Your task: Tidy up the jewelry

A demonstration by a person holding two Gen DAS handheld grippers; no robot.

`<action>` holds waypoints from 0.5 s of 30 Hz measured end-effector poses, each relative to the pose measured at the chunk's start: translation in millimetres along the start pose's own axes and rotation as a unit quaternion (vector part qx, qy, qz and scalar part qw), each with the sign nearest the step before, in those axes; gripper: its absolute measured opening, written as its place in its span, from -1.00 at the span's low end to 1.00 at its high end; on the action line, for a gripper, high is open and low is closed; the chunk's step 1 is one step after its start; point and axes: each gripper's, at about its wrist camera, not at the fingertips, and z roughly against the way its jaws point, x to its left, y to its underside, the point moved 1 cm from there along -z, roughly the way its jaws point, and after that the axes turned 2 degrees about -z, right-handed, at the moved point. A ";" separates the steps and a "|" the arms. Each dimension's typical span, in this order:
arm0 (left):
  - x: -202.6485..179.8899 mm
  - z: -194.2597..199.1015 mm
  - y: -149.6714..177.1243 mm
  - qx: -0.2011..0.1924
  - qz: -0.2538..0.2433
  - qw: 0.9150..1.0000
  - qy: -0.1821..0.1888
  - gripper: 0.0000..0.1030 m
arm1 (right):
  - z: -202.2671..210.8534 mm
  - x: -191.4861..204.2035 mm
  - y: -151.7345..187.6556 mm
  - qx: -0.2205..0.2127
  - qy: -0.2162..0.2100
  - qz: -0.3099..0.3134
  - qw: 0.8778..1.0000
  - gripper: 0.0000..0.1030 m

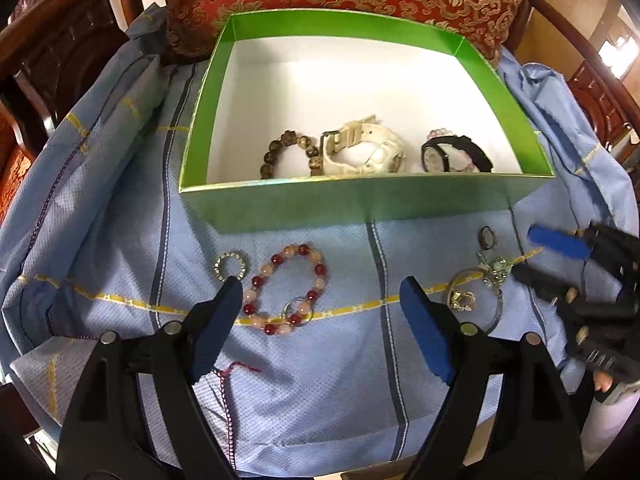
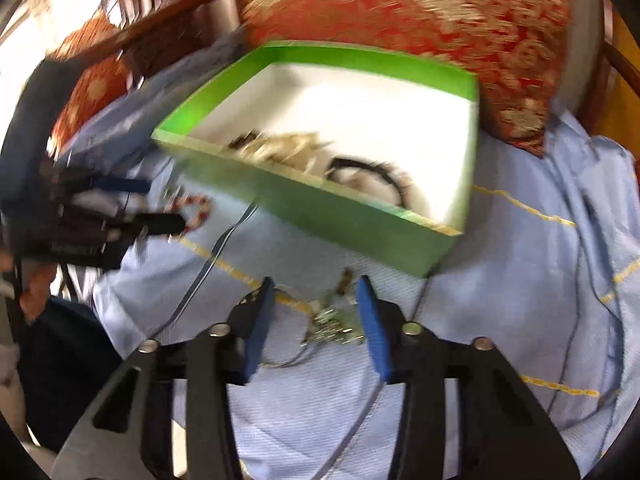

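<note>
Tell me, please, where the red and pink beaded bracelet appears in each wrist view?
Left wrist: red and pink beaded bracelet lies low centre on the blue cloth, ahead of the open left gripper.
Right wrist: blurred at far left.
Shared landmark: green box.

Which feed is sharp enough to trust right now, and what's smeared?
Left wrist view: sharp; red beaded bracelet and white watch in the green box read clearly. Right wrist view: motion-blurred throughout; box contents smear, silver bangle barely resolves.
</note>
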 end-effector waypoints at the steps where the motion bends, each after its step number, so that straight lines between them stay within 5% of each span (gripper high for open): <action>1: 0.7 -1.4 0.0 0.003 0.003 1.000 -0.003 0.56 | -4.7 6.9 1.9 0.005 0.004 0.011 1.000 -0.19; 9: 23.0 -3.6 1.2 0.010 0.048 0.999 -0.010 0.57 | -33.7 36.8 8.4 0.033 0.001 0.051 0.998 -0.23; 11: 23.7 -4.2 1.2 0.011 0.050 0.999 -0.012 0.57 | -33.6 40.6 8.8 0.035 -0.019 0.058 0.998 -0.68; 15: 27.3 -5.6 1.3 0.014 0.056 0.998 -0.016 0.57 | -29.2 40.1 8.1 0.032 -0.005 0.065 0.997 -0.68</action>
